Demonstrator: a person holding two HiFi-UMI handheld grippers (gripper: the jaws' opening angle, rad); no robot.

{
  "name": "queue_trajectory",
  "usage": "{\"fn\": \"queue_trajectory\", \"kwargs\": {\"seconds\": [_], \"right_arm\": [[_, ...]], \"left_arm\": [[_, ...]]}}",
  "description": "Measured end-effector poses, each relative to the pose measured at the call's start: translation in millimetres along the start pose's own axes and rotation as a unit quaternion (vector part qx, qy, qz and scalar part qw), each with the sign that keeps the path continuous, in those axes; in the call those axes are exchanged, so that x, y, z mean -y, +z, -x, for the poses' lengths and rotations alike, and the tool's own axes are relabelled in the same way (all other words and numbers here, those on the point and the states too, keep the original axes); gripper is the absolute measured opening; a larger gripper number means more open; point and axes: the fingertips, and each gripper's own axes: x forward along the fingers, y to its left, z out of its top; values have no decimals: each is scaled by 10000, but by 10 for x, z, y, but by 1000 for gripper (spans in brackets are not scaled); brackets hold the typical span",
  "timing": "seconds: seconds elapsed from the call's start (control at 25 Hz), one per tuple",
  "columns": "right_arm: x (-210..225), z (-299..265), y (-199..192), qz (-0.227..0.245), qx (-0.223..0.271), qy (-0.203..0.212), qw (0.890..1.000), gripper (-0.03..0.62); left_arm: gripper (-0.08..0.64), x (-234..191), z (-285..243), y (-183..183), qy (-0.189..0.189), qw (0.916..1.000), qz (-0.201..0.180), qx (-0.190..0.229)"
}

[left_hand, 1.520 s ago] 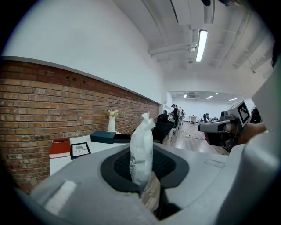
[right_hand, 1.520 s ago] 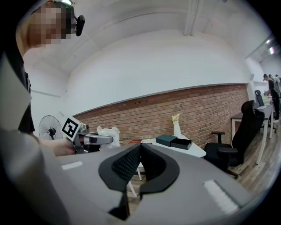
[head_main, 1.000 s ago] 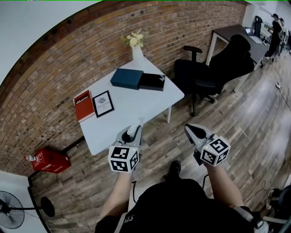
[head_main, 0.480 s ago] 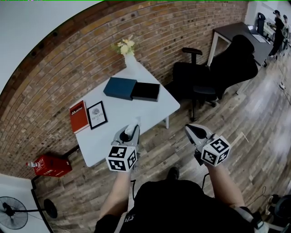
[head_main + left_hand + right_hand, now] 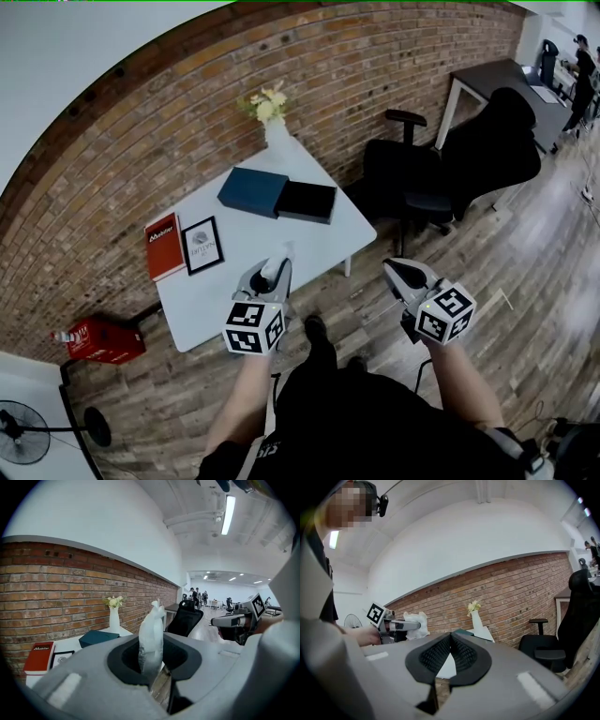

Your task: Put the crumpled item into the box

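Clamping the crumpled white item (image 5: 151, 639), left gripper (image 5: 278, 268) hovers at the near edge of the table (image 5: 253, 251); right gripper (image 5: 394, 270) closed, empty.

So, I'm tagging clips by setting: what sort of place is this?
Probably an open-plan office: a black swivel office chair, a dark desk behind it, and a red brick wall.

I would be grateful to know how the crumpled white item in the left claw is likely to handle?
Probably light and soft: the crumpled item is pinched thin in the left claw. It stands up unsupported above, so it likely holds its shape. Its creased surface suggests it will not roll.
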Motion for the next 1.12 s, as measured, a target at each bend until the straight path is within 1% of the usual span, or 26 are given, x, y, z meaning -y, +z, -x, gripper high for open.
{"fn": "queue_trajectory", "kwargs": {"seconds": [0.16,0.32,0.44,0.6,0.76,0.88,1.0,1.12], "right_arm": [[59,-232,30,86,-115,38,9999,0],[244,-519,182,234,-200,-62,9995,0],[391,-842,338,358,-254,-92,9990,0],[501,-1377,513,474,-312,-9,9984,0],[541,-1875,585,451,-393,64,9982,1],[564,-2128,571,401,-480,111,9980,0],[612,-2315,521,327,-585,155,9976,0],[688,-2441,461,240,-688,235,9971,0]], "left_arm": [[67,-244,-216,8,1,9998,185,77],[67,-544,-507,123,-35,9995,255,191],[67,-820,-755,242,-43,9992,292,286],[67,-1188,-1088,366,-75,9986,393,348],[67,-1530,-1306,406,-106,9984,473,299],[67,-1729,-1399,409,-102,9983,512,246],[67,-1844,-1502,368,-111,9987,491,115],[67,-1887,-1609,296,-79,9984,564,-13]]}}
